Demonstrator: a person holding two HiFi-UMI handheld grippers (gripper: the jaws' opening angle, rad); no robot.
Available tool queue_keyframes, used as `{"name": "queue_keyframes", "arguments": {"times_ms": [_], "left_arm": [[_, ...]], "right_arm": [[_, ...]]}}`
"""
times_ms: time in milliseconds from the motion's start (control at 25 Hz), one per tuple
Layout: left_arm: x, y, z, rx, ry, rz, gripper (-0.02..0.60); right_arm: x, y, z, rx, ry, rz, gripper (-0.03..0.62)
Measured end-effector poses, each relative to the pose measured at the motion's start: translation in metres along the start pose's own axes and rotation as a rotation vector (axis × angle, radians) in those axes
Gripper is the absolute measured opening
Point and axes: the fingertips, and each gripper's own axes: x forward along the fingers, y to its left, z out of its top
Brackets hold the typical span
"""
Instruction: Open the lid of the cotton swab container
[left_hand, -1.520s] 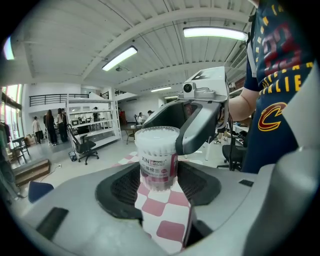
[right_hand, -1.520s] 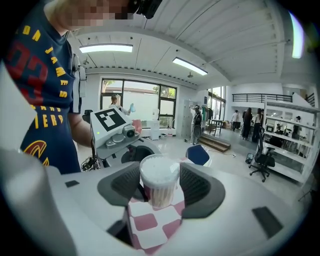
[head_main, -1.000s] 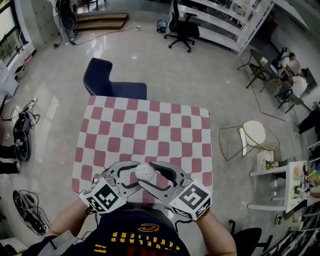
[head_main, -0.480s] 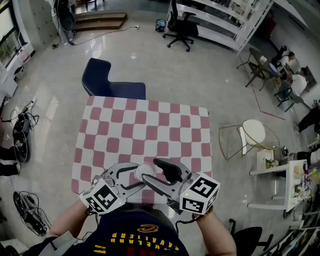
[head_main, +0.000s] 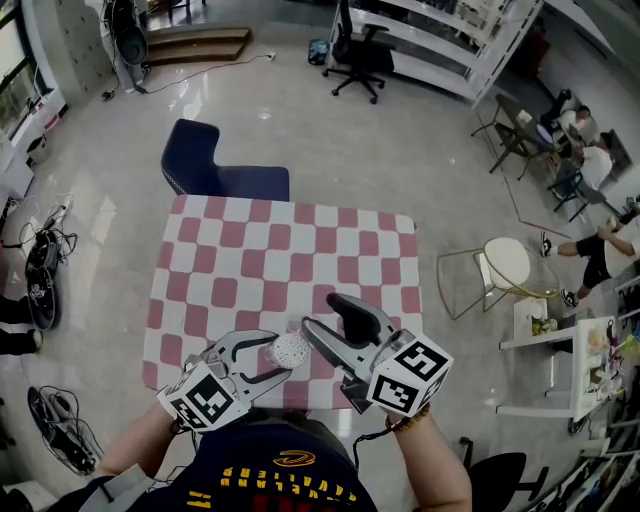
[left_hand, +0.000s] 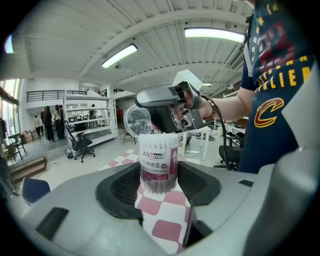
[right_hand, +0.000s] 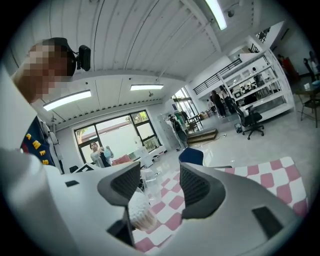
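Clamped upright in the left gripper (left_hand: 159, 183) jaws, over the near edge of the checkered table (head_main: 290, 260): cotton swab container (left_hand: 159, 162), open, swab tips bare. Pinched in the right gripper (right_hand: 160, 187), just beside and higher: clear lid (left_hand: 135, 120)

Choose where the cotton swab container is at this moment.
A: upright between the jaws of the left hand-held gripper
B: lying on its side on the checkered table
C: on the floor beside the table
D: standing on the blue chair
A: the left gripper view shows the cotton swab container upright between the jaws of the left hand-held gripper, which press on its sides, above the checkered table.
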Motion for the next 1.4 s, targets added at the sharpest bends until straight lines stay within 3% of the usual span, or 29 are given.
{"name": "queue_keyframes", "arguments": {"times_ms": [640, 1080, 1400], "left_arm": [[0.002, -0.006, 0.006, -0.013, -0.038, -0.022, 0.236], [-0.001, 0.004, -0.003, -0.046, -0.032, 0.006, 0.236], [-0.006, 0.025, -0.002, -0.128, -0.095, 0.131, 0.236]], "right_arm": [[0.008, -0.034, -0.015, 0.23, -0.038, -0.009, 0.252], [0.007, -0.029, -0.004, 0.234, -0.08, 0.001, 0.251], [-0.016, -0.023, 0.021, 0.143, -0.173, -0.083, 0.244]]}}
